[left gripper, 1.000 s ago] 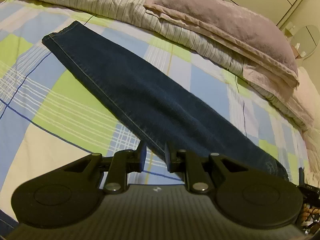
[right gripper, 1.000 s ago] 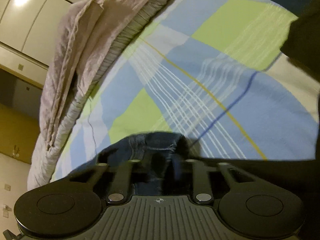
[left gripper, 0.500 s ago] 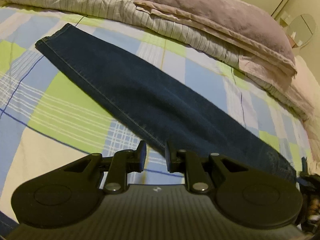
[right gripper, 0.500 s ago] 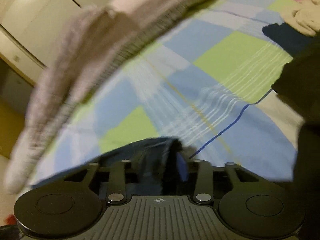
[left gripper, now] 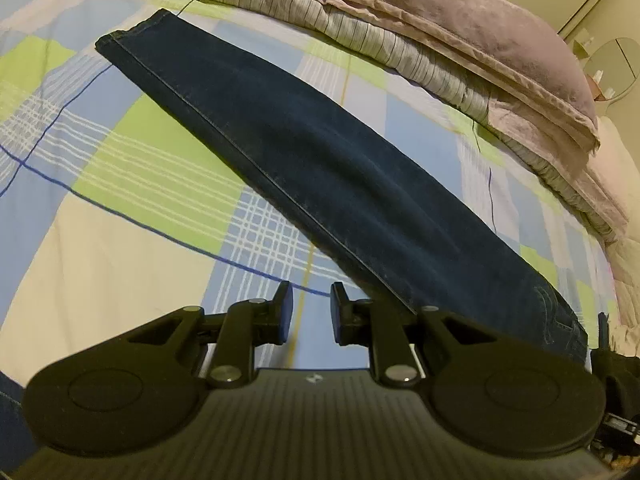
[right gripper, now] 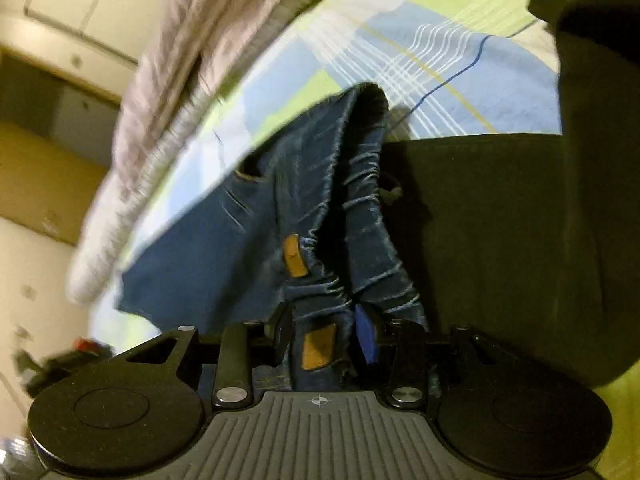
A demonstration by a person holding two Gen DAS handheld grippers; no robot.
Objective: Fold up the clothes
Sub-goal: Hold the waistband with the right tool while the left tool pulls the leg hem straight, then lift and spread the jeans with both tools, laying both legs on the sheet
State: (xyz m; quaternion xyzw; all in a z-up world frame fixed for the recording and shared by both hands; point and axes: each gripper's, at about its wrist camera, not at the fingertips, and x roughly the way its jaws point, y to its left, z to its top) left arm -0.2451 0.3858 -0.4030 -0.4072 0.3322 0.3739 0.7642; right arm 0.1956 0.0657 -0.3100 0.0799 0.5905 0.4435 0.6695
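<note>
Across the checked bedspread [left gripper: 120, 184], seen from our left wrist, the jeans [left gripper: 320, 168] lie flat and doubled lengthwise, hem toward the striped pillows [left gripper: 360, 20]. Our left gripper [left gripper: 311, 312] hangs narrowly parted, gripping nothing, beside their near edge. From our right wrist, the right gripper [right gripper: 324, 332] has just been closing and pinches their bunched waistband [right gripper: 316, 344], lifted off the bedspread.

Jeans [left gripper: 320, 172] are lying flat on the bedspread [left gripper: 120, 168], running from 10 o'clock to 4 o'clock. A pillow [left gripper: 460, 32] is sitting behind them at 1 o'clock, resting on a folded quilt [left gripper: 360, 36]. The left gripper [left gripper: 311, 316] is hovering at 6 o'clock, just beside the jeans' near edge.
</note>
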